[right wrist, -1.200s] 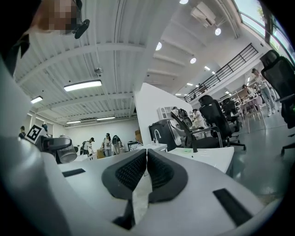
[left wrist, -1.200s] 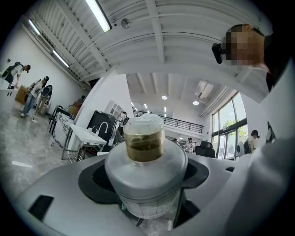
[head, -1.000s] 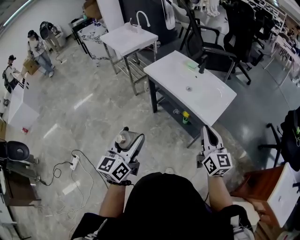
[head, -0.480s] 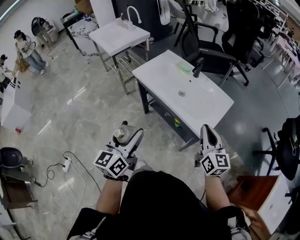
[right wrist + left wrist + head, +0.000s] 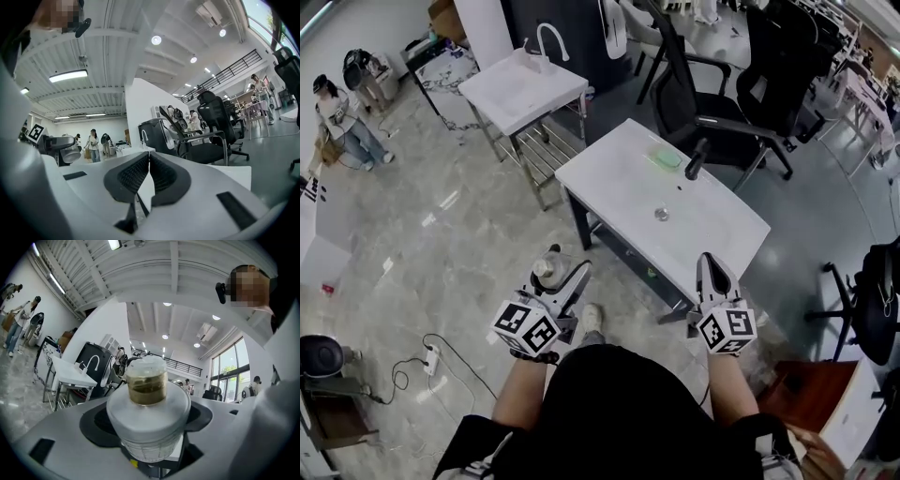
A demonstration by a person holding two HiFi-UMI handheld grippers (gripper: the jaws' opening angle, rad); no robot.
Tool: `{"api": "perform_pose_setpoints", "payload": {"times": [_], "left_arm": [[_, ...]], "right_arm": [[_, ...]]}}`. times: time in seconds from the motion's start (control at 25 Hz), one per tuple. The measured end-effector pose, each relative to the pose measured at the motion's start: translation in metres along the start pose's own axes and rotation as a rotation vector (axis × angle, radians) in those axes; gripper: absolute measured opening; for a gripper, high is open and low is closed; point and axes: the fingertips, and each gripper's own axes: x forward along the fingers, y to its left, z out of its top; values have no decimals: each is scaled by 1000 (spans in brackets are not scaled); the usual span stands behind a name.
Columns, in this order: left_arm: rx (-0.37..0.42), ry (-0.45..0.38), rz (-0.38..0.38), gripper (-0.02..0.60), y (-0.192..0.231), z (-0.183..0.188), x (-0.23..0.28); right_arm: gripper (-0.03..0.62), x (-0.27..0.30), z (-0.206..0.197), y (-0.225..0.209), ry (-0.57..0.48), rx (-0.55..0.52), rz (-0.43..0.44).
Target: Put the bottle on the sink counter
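Note:
My left gripper point(image 5: 558, 281) is shut on a small frosted bottle point(image 5: 547, 270) with a gold collar and a pale cap, held upright above the floor. In the left gripper view the bottle point(image 5: 148, 401) fills the space between the jaws of the left gripper point(image 5: 149, 432). The white sink counter point(image 5: 609, 178) stands ahead and to the right, with a drain point(image 5: 661, 215) and a black faucet point(image 5: 694, 159). My right gripper point(image 5: 710, 267) hovers near the counter's front right edge. Its jaws are shut with nothing between them, as the right gripper view of that gripper point(image 5: 148, 157) shows.
A green pad point(image 5: 664, 159) lies by the faucet. A second white sink point(image 5: 520, 89) stands behind the counter to the left, and black office chairs point(image 5: 712, 103) behind the counter. People point(image 5: 337, 117) stand far left. A cable and power strip point(image 5: 429, 356) lie on the floor.
The sink counter has come closer and lower in the head view as the person walks toward it. Both grippers keep their pose, and the bottle stays held.

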Motion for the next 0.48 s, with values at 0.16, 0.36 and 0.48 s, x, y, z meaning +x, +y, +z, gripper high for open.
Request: {"api": "perform_pose_setpoints", "payload": {"times": [0.16, 0.36, 0.48], "left_arm": [[19, -3, -37, 356, 29, 18, 33], [12, 14, -69, 356, 65, 31, 65], [2, 25, -88, 356, 87, 39, 79]], "right_arm": [[32, 47, 13, 6, -14, -28, -3], [32, 98, 18, 12, -16, -29, -19], [32, 125, 20, 19, -15, -22, -26]]}}
